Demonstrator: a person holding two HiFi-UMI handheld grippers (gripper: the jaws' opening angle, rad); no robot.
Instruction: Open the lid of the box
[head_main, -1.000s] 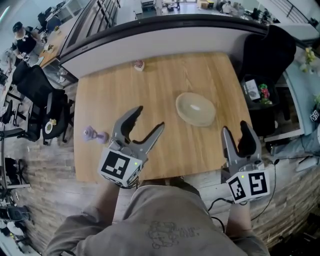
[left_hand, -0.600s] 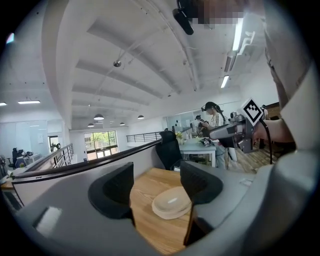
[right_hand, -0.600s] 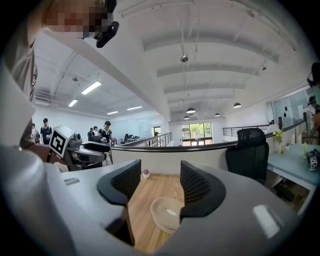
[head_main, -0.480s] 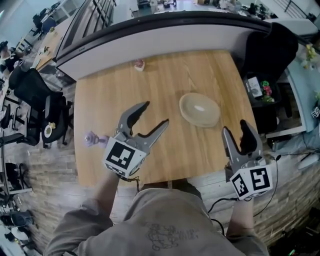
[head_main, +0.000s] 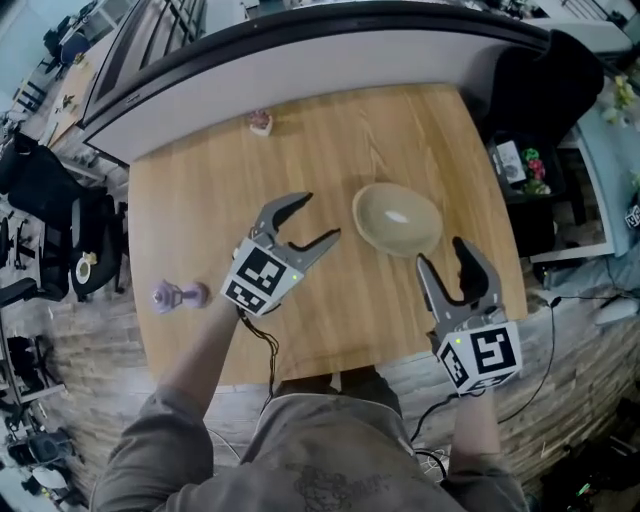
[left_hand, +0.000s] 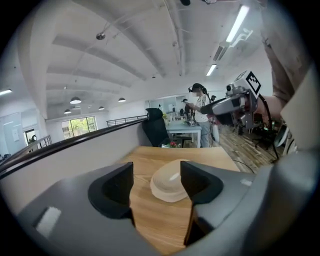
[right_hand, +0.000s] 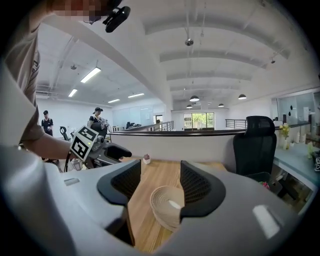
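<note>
Pale wood is stretching out under both claws as we are holding them above the table (head_main: 200, 200). The left claw (head_main: 318, 218) is hanging with its 2 jaws spread wide, and nothing is sitting between the pads; in the left gripper view only bare tabletop is showing in the gap. The round cream box (head_main: 396, 217) is resting on the table ahead of this claw and just beside its right jaw tip, apart from it, with a bright glint on its top. The right claw (head_main: 442, 254) is hovering over the near right part of the table, its 2 jaws likewise standing well apart and gripping nothing. The box is lying in front of it, a little to its left; in the right gripper view the right jaw is covering part of the box's ribbed side. Neither claw is touching the box. Behind and to the left of the left claw, a purple figure (head_main: 180, 295) is lying near the table's edge. Far ahead of the left claw, a small pot (head_main: 261, 122) is standing by the far edge.
</note>
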